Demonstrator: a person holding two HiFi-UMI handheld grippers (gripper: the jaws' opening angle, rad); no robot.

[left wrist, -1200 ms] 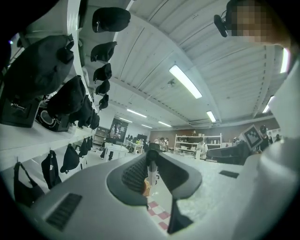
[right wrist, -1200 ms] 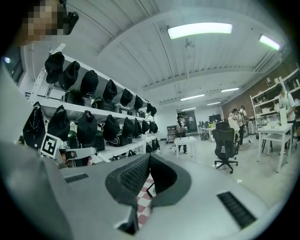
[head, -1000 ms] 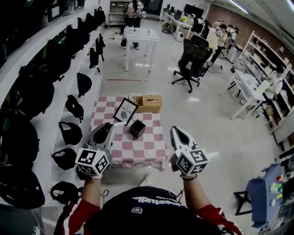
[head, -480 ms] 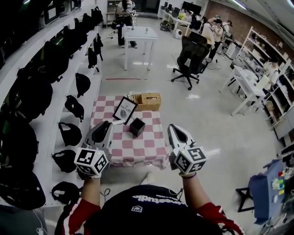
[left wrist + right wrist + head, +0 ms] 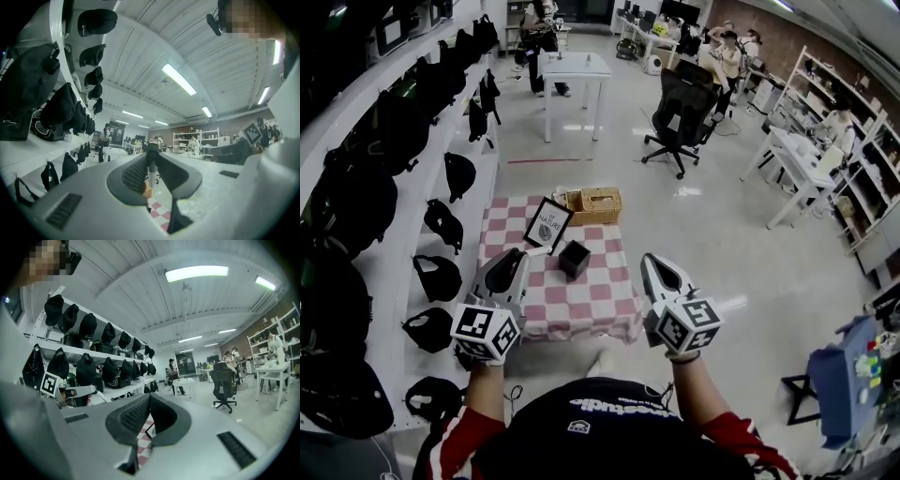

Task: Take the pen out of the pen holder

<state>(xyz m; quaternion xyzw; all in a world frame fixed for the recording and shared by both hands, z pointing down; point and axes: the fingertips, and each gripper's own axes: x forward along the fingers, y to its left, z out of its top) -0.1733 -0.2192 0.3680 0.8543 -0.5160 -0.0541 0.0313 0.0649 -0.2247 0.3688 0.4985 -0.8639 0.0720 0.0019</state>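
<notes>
The black square pen holder (image 5: 573, 260) stands on a small table with a red-and-white checked cloth (image 5: 581, 305). I cannot make out a pen in it from here. Both grippers hover at the near edge of the table, short of the holder and pointing level. My left gripper (image 5: 514, 258) is to the holder's left, its jaws a narrow slit apart with nothing between them (image 5: 151, 157); floor and a chair show through the slit. My right gripper (image 5: 649, 260) is to the holder's right, its fingertips meeting (image 5: 150, 397) and empty.
A framed picture (image 5: 547, 225) leans behind the holder and a wicker basket (image 5: 595, 204) sits at the table's far edge. White shelves with black bags (image 5: 441, 225) run along the left. A black office chair (image 5: 677, 117) and a white table (image 5: 572, 67) stand farther off.
The head view has drifted, so the table and room sit slightly higher and further left in the picture. Both grippers keep their places and their jaws are unchanged.
</notes>
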